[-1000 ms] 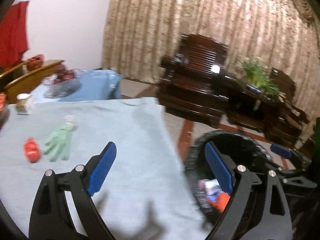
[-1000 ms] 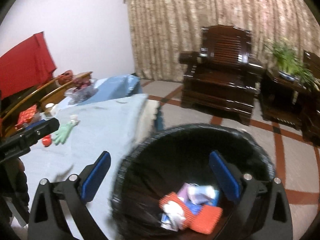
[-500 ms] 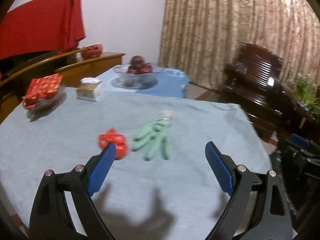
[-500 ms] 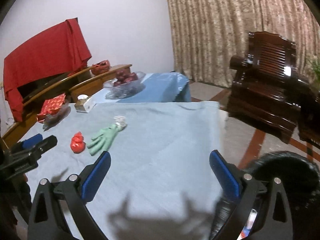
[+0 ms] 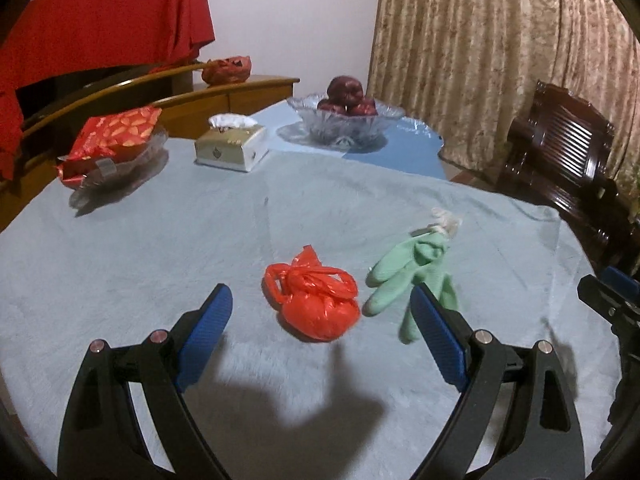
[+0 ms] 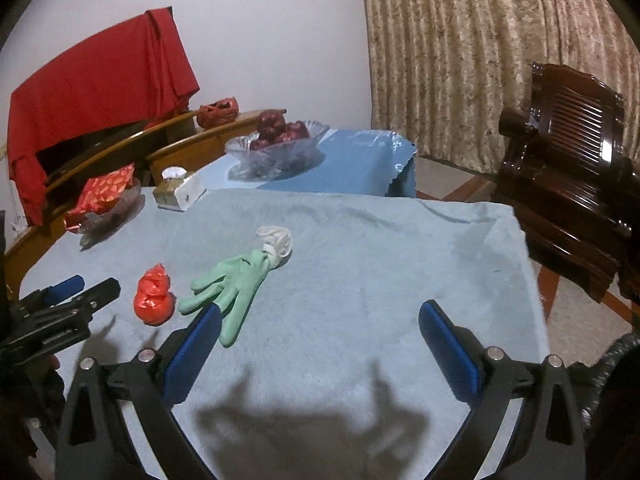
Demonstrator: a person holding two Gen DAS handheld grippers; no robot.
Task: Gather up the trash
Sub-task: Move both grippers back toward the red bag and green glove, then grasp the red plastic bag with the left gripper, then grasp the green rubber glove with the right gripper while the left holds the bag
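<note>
A knotted red plastic bag (image 5: 314, 300) lies on the light blue tablecloth (image 5: 160, 240), just ahead of my open, empty left gripper (image 5: 320, 336), between its fingers' line. A green rubber glove (image 5: 412, 276) with a white crumpled bit at its cuff (image 5: 446, 220) lies right of it. In the right wrist view the red bag (image 6: 154, 302) and the glove (image 6: 236, 284) lie left of centre. My right gripper (image 6: 316, 344) is open and empty above the cloth; its left fingertip overlaps the glove's fingers. The left gripper shows there at the left edge (image 6: 60, 312).
At the table's far side stand a tissue box (image 5: 230, 148), a red snack pack on a glass dish (image 5: 112, 142) and a glass fruit bowl (image 5: 346, 118). A dark wooden armchair (image 6: 568, 196) stands right. The black bin's rim (image 6: 616, 364) shows at lower right.
Both grippers swung left from the black bin to the table. The red bag and glove now lie closer, right in front of the left gripper. Both grippers stay open.
</note>
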